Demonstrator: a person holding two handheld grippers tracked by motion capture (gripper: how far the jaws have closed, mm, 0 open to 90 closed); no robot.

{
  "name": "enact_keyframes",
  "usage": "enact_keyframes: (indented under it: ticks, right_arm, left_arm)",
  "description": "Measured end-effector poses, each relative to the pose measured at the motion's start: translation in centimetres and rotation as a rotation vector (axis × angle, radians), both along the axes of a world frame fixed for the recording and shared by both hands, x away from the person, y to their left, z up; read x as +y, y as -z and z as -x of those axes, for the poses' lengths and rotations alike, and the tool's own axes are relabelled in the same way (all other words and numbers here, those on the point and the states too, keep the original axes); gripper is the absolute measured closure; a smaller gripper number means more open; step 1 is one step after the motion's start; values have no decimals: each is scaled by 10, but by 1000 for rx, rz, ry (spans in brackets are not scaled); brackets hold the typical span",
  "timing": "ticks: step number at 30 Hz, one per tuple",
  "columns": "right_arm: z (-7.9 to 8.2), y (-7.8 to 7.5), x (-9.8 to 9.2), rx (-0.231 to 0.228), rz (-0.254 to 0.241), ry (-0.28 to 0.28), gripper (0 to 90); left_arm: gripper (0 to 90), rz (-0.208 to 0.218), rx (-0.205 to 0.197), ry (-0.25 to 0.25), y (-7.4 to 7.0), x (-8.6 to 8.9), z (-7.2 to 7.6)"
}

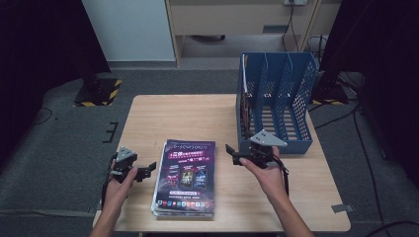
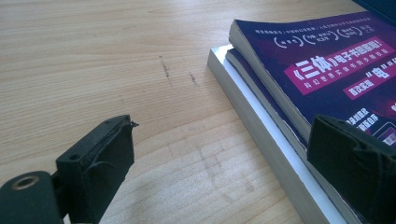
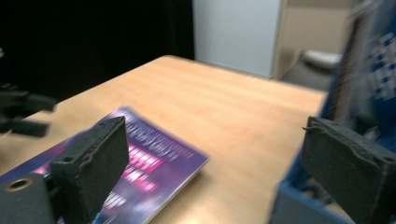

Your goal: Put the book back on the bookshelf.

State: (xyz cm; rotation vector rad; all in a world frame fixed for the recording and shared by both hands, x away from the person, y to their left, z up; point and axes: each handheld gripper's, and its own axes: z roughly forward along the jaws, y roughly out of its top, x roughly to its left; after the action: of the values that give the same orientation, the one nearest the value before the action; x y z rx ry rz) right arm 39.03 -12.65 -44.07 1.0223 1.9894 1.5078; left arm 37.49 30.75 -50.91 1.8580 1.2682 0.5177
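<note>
**Both hand-held grippers open beside the books**

Nearby, the right hand-held gripper hung just over the table with its jaws wide apart and nothing between them. No earlier picture is at hand, so only its open state can be told. It pointed toward the stack of books, a little way off from the stack's right edge. Right behind it stood the blue file rack, close to the gripper's back. In the right gripper view the purple book cover showed between the jaws, farther off and blurry, with the blue rack at the right edge.

The left hand-held gripper was also open and held nothing. It sat low over the table, just beside the left edge of the stack. In the left gripper view its right jaw was in front of the top book's cover, and bare wood lay between the jaws. The top book lay a bit crooked on the ones below it.
</note>
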Motion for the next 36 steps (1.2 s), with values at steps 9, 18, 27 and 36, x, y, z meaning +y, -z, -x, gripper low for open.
enact_keyframes:
  ticks: [9,18,27,36]
  right_arm:
    - [12,17,26,30,45,-81,236]
    - [15,33,46,67,94,-137,342]
    - [17,46,60,101,164,-209,531]
    - [17,55,69,157,197,-253,438]
  left_arm:
    - [80,-4,-33,27,-7,-6,4]
    - [159,-7,-54,67,-11,-14,8]
    - [411,-41,-47,185,-13,-33,12]
    - [511,-68,-4,240,-4,-54,7]
